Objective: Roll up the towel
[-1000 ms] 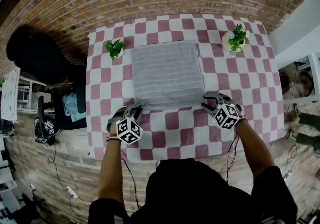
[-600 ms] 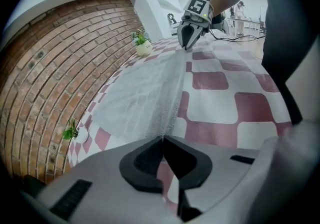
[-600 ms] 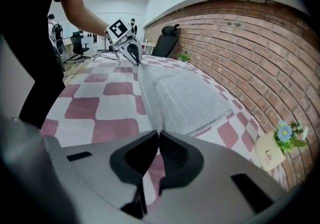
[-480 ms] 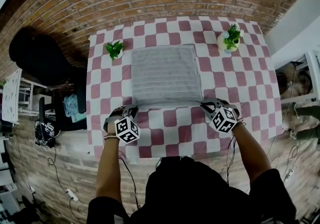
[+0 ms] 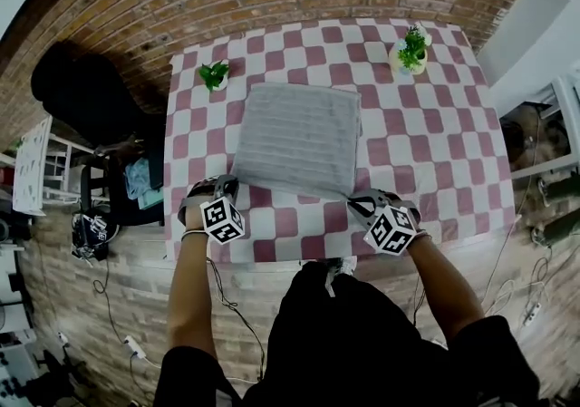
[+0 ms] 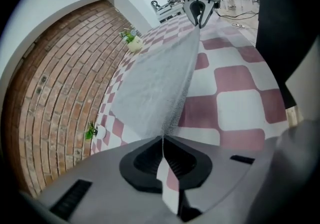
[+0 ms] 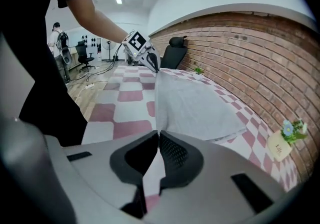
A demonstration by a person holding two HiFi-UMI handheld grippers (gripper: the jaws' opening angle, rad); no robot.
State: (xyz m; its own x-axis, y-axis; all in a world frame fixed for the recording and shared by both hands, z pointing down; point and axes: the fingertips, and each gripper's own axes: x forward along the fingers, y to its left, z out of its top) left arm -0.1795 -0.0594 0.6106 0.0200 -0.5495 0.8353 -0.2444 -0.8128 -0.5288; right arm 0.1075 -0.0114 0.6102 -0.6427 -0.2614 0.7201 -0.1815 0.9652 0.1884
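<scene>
A grey ribbed towel [image 5: 294, 138] lies spread on the pink-and-white checked table [image 5: 435, 151]. My left gripper [image 5: 227, 182] is shut on the towel's near left corner, and my right gripper [image 5: 357, 202] is shut on its near right corner. In the left gripper view the towel [image 6: 155, 83] runs taut from my closed jaws [image 6: 162, 140] across to the right gripper [image 6: 200, 16]. In the right gripper view the towel [image 7: 192, 103] rises off the cloth at my jaws [image 7: 158, 133] and stretches to the left gripper [image 7: 150, 61]. The near edge hangs a little above the table.
A small green plant [image 5: 215, 75] stands at the table's far left and a potted plant in a white pot [image 5: 410, 50] at the far right. A black chair [image 5: 82, 97] sits left of the table. A brick wall lies beyond the far edge.
Both grippers closed on the towel's near corners and drew back toward the person, the right one farther. The near edge lifted off the table and the towel now lies skewed.
</scene>
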